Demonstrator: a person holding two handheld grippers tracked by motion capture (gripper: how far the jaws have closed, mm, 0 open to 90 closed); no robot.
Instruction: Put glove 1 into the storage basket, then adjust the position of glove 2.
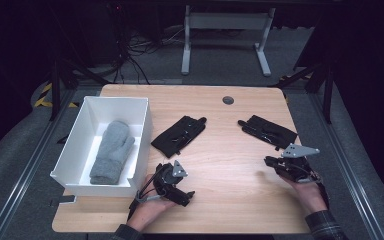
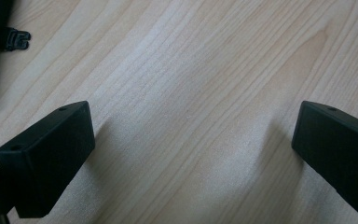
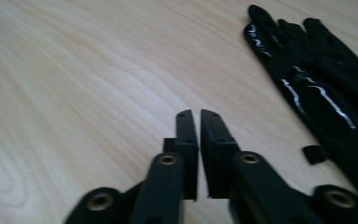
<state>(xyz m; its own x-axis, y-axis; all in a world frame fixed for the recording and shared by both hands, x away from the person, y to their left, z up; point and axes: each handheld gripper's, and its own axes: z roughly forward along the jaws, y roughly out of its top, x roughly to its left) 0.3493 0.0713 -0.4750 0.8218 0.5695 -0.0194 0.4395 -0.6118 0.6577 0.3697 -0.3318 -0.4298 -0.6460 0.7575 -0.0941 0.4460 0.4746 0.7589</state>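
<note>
A pale wood-grain bench (image 1: 220, 165) stands on grey carpet in a dark room, with the white legs of another desk behind it. The person's left hand (image 1: 147, 207) comes in at the near edge, left of the middle, and holds the left hand-held gripper (image 1: 186, 196) low over the bench, pointing to the right along that edge; in the left gripper view its jaws stand wide apart with nothing but bare wood between them. The right hand (image 1: 310, 196), in a plaid cuff, enters near the near right corner and holds the right hand-held gripper (image 1: 270, 161) pointing left and away; in the right gripper view (image 3: 196, 135) its jaws are drawn together to a thin slit, with nothing between them. One black fabric glove with thin silver lines (image 1: 269, 131) lies flat toward the right edge, just beyond the right hand-held gripper and apart from it; in the right gripper view (image 3: 317, 88) it is blurred and cut off at the right border. A second black fabric glove (image 1: 179, 135) lies near the middle of the bench, fingers toward the far edge; its detail is lost in the dark cloth. At the left edge stands an open white rectangular box (image 1: 142, 137) holding a grey knitted mitten (image 1: 112, 150).
</note>
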